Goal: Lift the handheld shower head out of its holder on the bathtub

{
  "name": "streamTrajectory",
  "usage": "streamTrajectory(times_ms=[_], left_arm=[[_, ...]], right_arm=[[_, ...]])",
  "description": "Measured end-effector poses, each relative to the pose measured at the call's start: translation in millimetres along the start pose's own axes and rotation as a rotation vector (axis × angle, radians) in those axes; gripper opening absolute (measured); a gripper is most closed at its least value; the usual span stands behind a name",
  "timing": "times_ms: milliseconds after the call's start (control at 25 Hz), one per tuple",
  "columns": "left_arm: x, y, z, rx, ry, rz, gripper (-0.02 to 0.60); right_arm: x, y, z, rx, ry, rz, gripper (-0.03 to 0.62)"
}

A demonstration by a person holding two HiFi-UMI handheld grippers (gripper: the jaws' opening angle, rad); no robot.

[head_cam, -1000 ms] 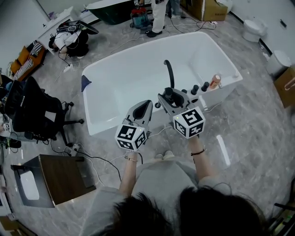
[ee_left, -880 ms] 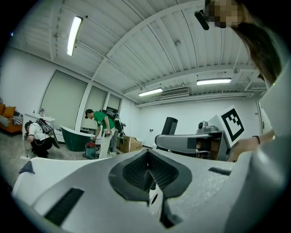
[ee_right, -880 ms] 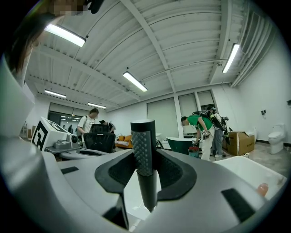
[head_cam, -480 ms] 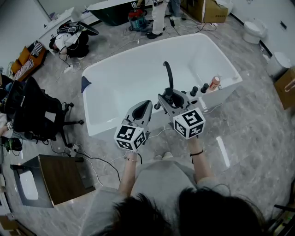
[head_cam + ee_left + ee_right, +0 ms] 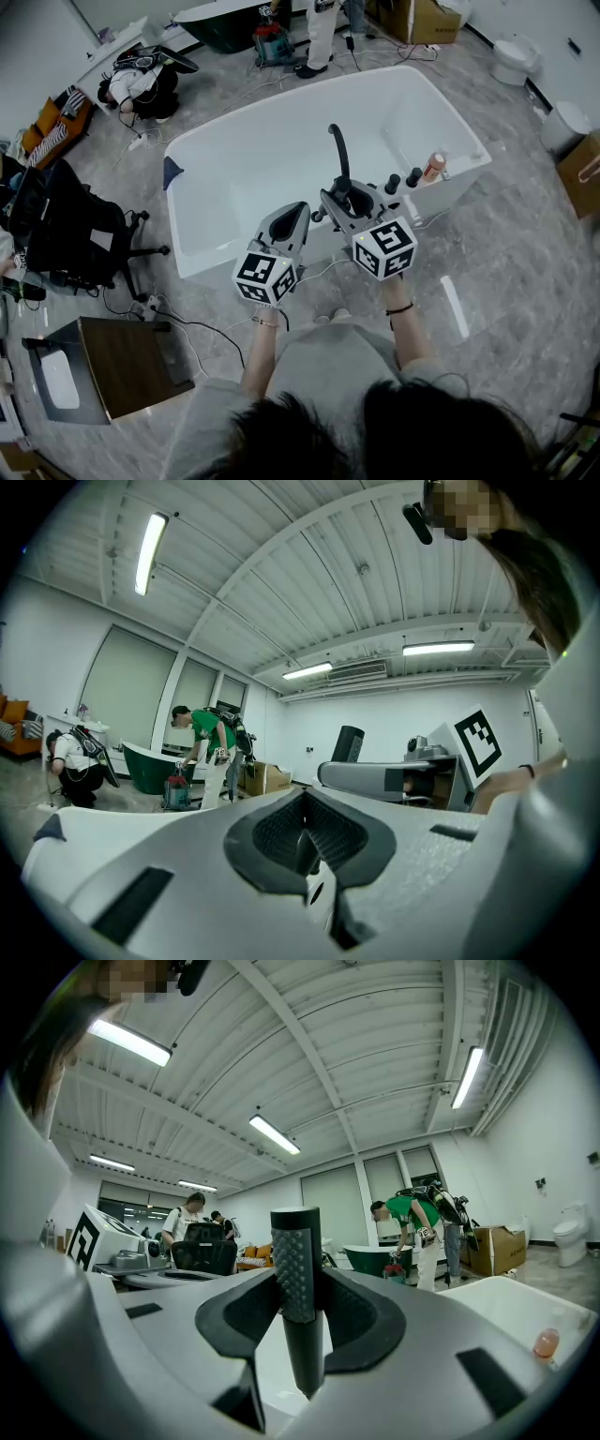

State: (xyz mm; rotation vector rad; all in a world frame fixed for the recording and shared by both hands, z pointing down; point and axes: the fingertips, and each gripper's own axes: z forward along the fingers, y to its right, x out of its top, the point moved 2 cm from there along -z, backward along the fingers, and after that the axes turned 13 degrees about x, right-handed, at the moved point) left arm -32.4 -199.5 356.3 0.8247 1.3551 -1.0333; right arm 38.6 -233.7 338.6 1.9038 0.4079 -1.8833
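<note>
The handheld shower head (image 5: pixel 296 1269) is a black rod with a knurled grip, standing upright between the pads of my right gripper (image 5: pixel 298 1312), which is shut on it. In the head view that gripper (image 5: pixel 342 199) is at the near rim of the white bathtub (image 5: pixel 202 262), with the rod's black top (image 5: pixel 343 187) showing above it. The holder is hidden under the gripper. My left gripper (image 5: pixel 296 210) hovers just left of it over the same rim. In the left gripper view its (image 5: pixel 302 841) pads meet with nothing between them.
A curved black spout (image 5: pixel 337 150) rises behind the right gripper. Two black knobs (image 5: pixel 395 183) and an orange bottle (image 5: pixel 433 167) stand on the rim to the right. An office chair (image 5: pixel 70 234) and a low cabinet (image 5: pixel 112 361) are on the floor at left; people work in the background.
</note>
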Motion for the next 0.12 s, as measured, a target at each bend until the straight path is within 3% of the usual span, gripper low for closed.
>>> streamTrajectory(times_ms=[120], left_arm=[[-0.3, 0.3, 0.5, -0.002, -0.006, 0.006, 0.005]], right_arm=[[-0.4, -0.4, 0.4, 0.003, 0.004, 0.006, 0.135]])
